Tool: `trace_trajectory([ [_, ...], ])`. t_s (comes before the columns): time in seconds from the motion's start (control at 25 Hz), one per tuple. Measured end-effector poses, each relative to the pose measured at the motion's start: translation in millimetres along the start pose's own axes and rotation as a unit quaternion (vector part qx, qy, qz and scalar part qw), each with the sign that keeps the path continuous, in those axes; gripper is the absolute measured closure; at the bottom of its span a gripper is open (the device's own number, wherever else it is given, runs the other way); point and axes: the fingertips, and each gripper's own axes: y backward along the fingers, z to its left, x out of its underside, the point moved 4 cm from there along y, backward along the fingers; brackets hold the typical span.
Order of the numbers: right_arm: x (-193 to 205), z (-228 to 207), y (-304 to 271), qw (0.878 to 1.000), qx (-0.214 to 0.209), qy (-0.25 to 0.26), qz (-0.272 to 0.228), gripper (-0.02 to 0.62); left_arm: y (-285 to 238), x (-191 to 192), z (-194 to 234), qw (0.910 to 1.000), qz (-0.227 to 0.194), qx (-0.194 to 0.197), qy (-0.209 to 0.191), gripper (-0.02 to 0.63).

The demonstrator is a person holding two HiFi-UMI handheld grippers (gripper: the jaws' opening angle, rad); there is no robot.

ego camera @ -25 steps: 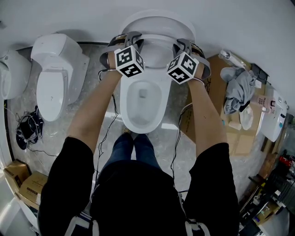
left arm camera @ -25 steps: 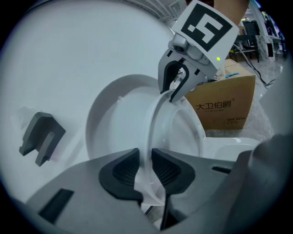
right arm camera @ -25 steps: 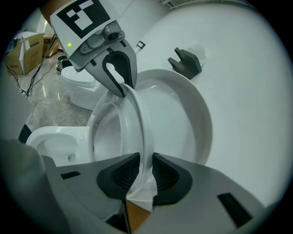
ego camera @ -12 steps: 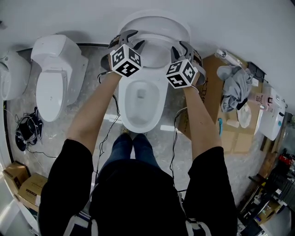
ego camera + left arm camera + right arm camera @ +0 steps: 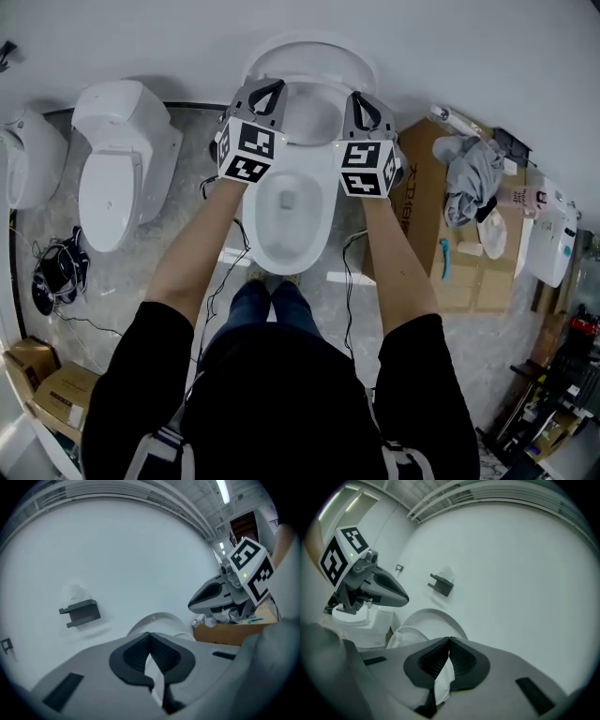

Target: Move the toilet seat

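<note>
A: At the back of the bowl (image 5: 289,246), is that the seat (image 5: 314,94)?
B: Yes, tipped up near the wall, between the two grippers.
A: And the jaws?
B: They have just been closing on the left gripper (image 5: 150,634) and the right gripper (image 5: 449,639). Both are clenched tip to tip with nothing pinched (white shows only through the gap below).

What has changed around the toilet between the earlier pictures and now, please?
Both hands rose: the left gripper and right gripper moved from the rear sides of the bowl up toward the raised lid. Their jaws have just been closing and are now shut, with nothing pinched between them. The bowl, the raised lid and the neighbouring toilet stayed put.
</note>
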Motion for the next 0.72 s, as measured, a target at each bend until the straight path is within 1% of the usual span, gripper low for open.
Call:
trace_trajectory([
  [0.12, -10, 0, 28, 0.998, 0.012, -0.059, -0.025, 0.572, 32, -17, -6, 0.9995, -0.024, -0.001, 0.023, 0.600],
  [0.2, -17, 2, 47, 0.994, 0.020, -0.100, -0.047, 0.572, 54, -27, -11, 0.9989, -0.038, -0.002, 0.027, 0.600],
  [0.28, -25, 6, 69, 0.989, 0.030, -0.130, -0.067, 0.572, 77, -34, -17, 0.9985, -0.050, -0.004, 0.025, 0.600],
  [0.36, -31, 11, 92, 0.985, 0.039, -0.150, -0.083, 0.572, 100, -41, -24, 0.9978, -0.060, -0.006, 0.026, 0.600],
  [0.56, -39, 26, 151, 0.976, 0.053, -0.186, -0.104, 0.572, 156, -55, -41, 0.9950, -0.083, -0.009, 0.054, 0.600],
  [0.72, -43, 32, 192, 0.971, 0.064, -0.199, -0.113, 0.572, 196, -61, -53, 0.9934, -0.094, -0.017, 0.063, 0.600],
])
